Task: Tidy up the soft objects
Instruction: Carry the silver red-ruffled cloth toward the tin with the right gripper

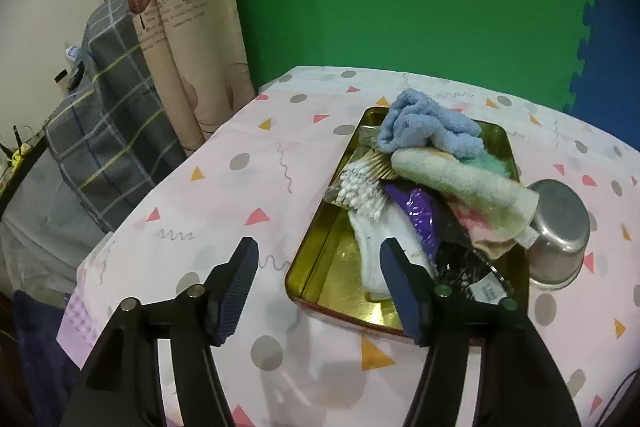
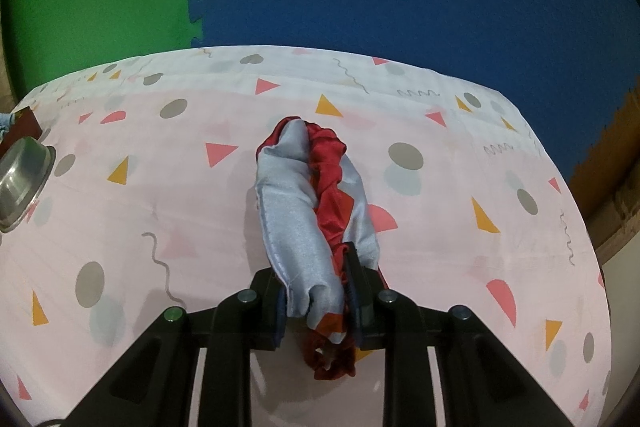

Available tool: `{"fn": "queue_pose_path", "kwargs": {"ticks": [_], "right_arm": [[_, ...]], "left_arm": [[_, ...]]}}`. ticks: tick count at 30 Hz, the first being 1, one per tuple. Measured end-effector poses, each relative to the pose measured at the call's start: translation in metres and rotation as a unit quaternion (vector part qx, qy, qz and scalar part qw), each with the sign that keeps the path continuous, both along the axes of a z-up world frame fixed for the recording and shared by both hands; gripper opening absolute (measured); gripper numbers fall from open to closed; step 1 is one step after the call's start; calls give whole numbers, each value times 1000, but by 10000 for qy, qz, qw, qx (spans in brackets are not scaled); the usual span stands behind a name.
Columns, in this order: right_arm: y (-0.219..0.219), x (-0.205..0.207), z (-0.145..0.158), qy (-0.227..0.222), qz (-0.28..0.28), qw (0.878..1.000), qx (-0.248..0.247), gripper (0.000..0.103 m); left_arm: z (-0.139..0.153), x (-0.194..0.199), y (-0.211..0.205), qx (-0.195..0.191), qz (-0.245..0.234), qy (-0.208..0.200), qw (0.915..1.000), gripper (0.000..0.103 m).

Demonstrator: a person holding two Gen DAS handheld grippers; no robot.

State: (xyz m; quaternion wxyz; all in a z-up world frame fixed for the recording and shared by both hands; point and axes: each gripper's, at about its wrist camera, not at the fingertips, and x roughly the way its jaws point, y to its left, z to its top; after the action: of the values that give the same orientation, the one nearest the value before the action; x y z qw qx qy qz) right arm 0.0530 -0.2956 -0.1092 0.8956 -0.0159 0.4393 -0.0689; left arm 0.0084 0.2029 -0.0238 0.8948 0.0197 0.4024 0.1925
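A gold tin box [image 1: 320,269] sits on the patterned tablecloth, piled with a blue towel [image 1: 428,125], a pale green rolled cloth [image 1: 460,183], cotton swabs [image 1: 360,193], a purple packet [image 1: 420,213] and a white cloth [image 1: 376,247]. My left gripper [image 1: 318,259] stands open over the tin's near left corner, nothing between its fingers. In the right wrist view my right gripper [image 2: 316,293] is shut on a grey and red satin cloth [image 2: 304,195], whose far end droops toward the table.
A steel bowl [image 1: 560,231] lies beside the tin's right side, also seen as the steel bowl [image 2: 22,179] at the left edge. A curtain [image 1: 180,27] and plaid fabric [image 1: 108,123] stand past the table's left edge. Green and blue foam mats back the table.
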Motion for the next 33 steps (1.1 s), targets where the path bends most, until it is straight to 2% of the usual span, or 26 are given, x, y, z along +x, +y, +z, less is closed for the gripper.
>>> {"fn": "queue_pose_path", "kwargs": {"ticks": [9, 20, 26, 33], "right_arm": [[14, 0, 15, 22, 61, 10000, -20, 24], [57, 2, 42, -121, 401, 9990, 133, 24], [103, 4, 67, -289, 890, 9951, 318, 24], [180, 5, 96, -419, 1733, 9824, 565, 24]], "left_arm": [[-6, -6, 8, -36, 82, -65, 9999, 61], [-10, -9, 17, -2, 152, -56, 9999, 65], [-7, -11, 25, -88, 231, -110, 9996, 65], [1, -16, 36, -76, 423, -198, 9989, 68]]}}
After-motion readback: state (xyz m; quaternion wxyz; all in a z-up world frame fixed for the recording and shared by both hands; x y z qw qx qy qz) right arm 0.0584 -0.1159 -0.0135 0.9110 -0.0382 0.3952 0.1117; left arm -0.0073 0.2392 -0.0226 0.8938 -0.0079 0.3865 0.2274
